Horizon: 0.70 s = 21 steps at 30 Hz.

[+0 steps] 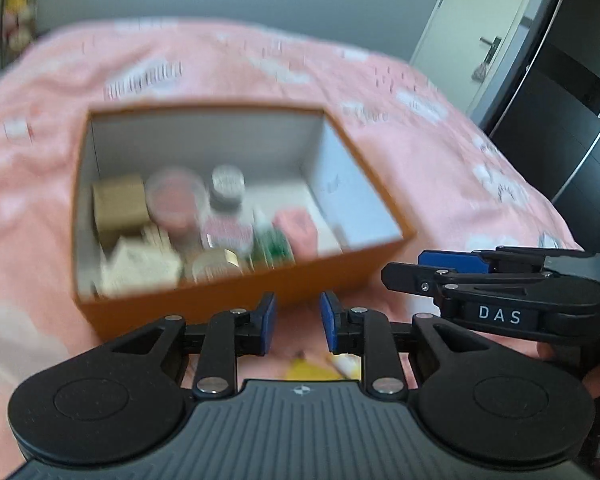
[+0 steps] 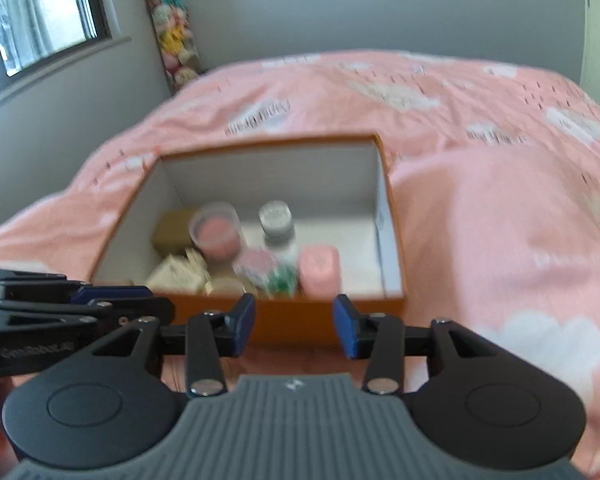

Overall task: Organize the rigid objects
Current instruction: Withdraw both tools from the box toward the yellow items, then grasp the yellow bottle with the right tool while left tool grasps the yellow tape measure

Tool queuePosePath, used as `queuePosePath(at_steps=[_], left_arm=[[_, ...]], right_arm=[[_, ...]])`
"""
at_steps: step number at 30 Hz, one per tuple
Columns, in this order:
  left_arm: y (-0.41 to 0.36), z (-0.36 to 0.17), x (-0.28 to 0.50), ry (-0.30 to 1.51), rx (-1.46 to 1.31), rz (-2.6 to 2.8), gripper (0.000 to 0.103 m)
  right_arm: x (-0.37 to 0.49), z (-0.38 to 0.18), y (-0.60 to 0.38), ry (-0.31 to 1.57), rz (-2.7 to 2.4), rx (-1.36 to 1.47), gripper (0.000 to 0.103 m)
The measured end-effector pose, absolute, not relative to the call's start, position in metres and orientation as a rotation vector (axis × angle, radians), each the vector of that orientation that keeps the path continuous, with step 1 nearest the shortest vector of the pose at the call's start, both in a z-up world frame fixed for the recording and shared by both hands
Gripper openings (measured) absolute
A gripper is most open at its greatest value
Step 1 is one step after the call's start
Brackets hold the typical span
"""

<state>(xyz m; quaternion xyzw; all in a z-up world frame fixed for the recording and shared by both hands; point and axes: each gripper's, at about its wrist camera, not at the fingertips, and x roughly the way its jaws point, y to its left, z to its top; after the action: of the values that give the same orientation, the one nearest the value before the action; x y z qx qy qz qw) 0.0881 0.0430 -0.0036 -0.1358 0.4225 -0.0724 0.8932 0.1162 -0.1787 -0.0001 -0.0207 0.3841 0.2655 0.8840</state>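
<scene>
Blue pads on your left gripper (image 1: 297, 322) stand a little apart, with nothing between them; under them you see only the pink bed cover (image 1: 440, 168) and a blurred yellow thing (image 1: 320, 368) that you cannot identify. Your right gripper (image 2: 295, 326) has its pads spread wider, and it is also empty. Both grippers are just before the near wall of the orange box (image 2: 320, 316), close to each other, and each one shows at the side of the other's view. The box is open at the top, white inside, and it rests on the bed cover near the near edge of the bed. Its things are crowded in the near left part: a pale cream box (image 1: 140, 268) in the near left corner, a brown box (image 1: 120, 208) behind it, then a clear cup with pink content (image 1: 176, 200), a bottle with a silver cap (image 1: 228, 184), a green thing (image 1: 272, 248) and a pink block (image 2: 320, 268) toward the middle of the near wall. The far right part of the floor is bare white. Beyond the bed you see a grey wall (image 2: 300, 12), a window (image 2: 40, 12) at the left and a column of soft toys (image 2: 172, 28) in the corner.
</scene>
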Motion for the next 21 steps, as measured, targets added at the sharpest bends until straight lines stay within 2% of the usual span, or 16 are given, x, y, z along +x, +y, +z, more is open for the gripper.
queuePosePath(at_steps=[8, 10, 13, 15, 18, 21], left_arm=[[0.051, -0.064, 0.100, 1.121, -0.485, -0.105, 0.029], [0.052, -0.076, 0.104, 1.165, -0.524, -0.097, 0.035], [0.051, -0.093, 0.112, 1.205, -0.584, -0.097, 0.039], [0.049, -0.100, 0.117, 1.221, -0.576, -0.094, 0.047], [0.047, -0.111, 0.124, 1.251, -0.584, -0.096, 0.049], [0.048, -0.121, 0.128, 1.268, -0.631, -0.099, 0.049]], right_arm=[[0.126, -0.052, -0.195, 1.056, 0.464, 0.004, 0.045], [0.129, -0.065, -0.197, 1.111, 0.451, 0.017, 0.045], [0.132, -0.081, -0.197, 1.174, 0.448, 0.035, 0.045], [0.132, -0.088, -0.195, 1.202, 0.456, 0.032, 0.044], [0.133, -0.094, -0.190, 1.210, 0.470, 0.005, 0.044], [0.133, -0.098, -0.181, 1.210, 0.485, -0.043, 0.037]])
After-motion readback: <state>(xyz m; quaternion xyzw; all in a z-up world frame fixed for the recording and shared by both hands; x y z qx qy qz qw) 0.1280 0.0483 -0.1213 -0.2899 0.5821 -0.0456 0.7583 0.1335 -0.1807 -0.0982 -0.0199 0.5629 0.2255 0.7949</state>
